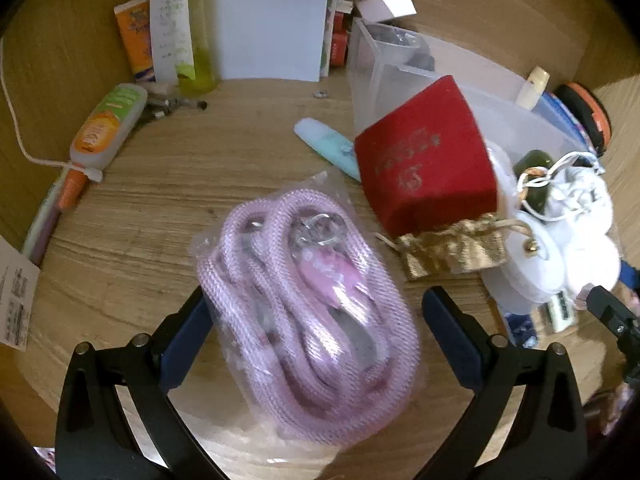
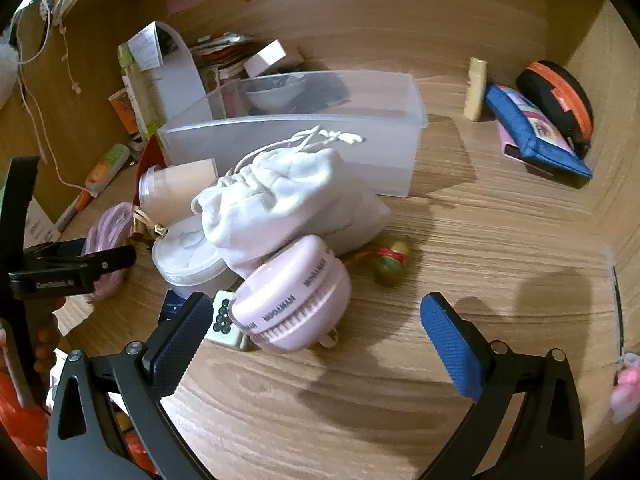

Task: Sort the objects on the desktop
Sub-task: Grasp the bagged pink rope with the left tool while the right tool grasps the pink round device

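Note:
My left gripper (image 1: 316, 312) is open, its jaws on either side of a clear bag of pink rope (image 1: 308, 316) lying on the wooden desk (image 1: 140, 216). The rope also shows at the left of the right wrist view (image 2: 108, 236), beside the left gripper's black body (image 2: 72, 268). My right gripper (image 2: 320, 316) is open and empty, just short of a pink round case (image 2: 296, 304) and a white drawstring pouch (image 2: 280, 200). A red box (image 1: 428, 168), a gold pouch (image 1: 452, 248) and a translucent bin (image 2: 312, 132) sit behind.
A lotion tube (image 1: 108, 128), bottles and papers (image 1: 272, 24) line the back wall. A blue pouch (image 2: 532, 132), an orange-black case (image 2: 560, 96) and a cream tube (image 2: 476, 88) lie at the right. White lidded tubs (image 2: 188, 252), a tile (image 2: 224, 320) and a small green trinket (image 2: 388, 260) crowd the middle.

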`<state>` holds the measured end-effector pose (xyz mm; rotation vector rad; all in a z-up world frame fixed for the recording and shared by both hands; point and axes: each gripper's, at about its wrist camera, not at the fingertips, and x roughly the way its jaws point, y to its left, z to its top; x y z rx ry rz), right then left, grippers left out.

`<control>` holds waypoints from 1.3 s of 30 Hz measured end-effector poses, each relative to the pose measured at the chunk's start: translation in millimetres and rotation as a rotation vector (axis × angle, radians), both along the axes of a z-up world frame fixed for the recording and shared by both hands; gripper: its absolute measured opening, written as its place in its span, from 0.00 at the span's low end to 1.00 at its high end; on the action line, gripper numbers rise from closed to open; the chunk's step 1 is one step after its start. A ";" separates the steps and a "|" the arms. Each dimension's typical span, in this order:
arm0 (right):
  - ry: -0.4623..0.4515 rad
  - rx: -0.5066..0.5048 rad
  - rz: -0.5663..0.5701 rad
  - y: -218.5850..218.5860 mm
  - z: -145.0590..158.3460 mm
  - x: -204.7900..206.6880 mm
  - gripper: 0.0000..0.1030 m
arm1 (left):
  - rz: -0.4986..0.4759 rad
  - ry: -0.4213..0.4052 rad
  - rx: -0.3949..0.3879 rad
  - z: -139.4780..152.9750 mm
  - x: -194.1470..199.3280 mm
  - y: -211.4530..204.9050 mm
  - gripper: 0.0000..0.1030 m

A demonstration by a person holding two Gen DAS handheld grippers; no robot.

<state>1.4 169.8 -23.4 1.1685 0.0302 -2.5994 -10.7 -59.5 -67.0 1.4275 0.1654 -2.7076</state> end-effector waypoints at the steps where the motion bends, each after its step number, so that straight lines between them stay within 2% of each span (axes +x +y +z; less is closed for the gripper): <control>1: -0.006 -0.002 0.008 -2.2 -1.8 -1.6 0.99 | -0.001 -0.004 -0.003 -0.8 -0.3 -1.6 1.00; 3: -0.017 -0.013 0.030 -5.5 -3.9 -4.1 0.97 | -0.005 -0.001 -0.003 -1.0 0.6 -7.5 1.00; 8: -0.033 -0.020 0.050 -8.3 -8.5 -7.8 0.82 | -0.006 -0.005 -0.021 -2.7 5.8 -21.0 1.00; 10: -0.041 -0.032 0.051 -6.2 -9.7 -9.2 0.72 | 0.001 -0.008 -0.020 -2.5 6.1 -24.8 1.00; 15: -0.055 -0.075 0.056 -3.0 -10.0 -11.5 0.59 | -0.006 -0.019 -0.022 -2.6 -8.9 -21.7 1.00; 18: -0.047 -0.073 0.045 -1.9 -10.3 -10.1 0.59 | -0.006 0.009 -0.024 -3.8 -15.2 -20.6 0.99; 21: -0.039 -0.081 0.029 3.6 -9.4 -5.9 0.59 | 0.000 0.042 -0.059 -1.8 -12.7 -19.6 0.77; 25: -0.020 -0.105 0.007 14.9 -2.9 -1.9 0.59 | -0.014 0.052 -0.049 0.9 -4.4 -22.3 0.65; 33: 0.029 -0.113 -0.012 25.1 14.7 -0.5 0.59 | -0.022 0.061 0.022 5.1 17.2 -25.3 0.62; 39: 0.042 -0.109 -0.006 25.7 18.2 0.4 0.59 | -0.018 0.099 0.080 17.9 29.6 -27.5 0.62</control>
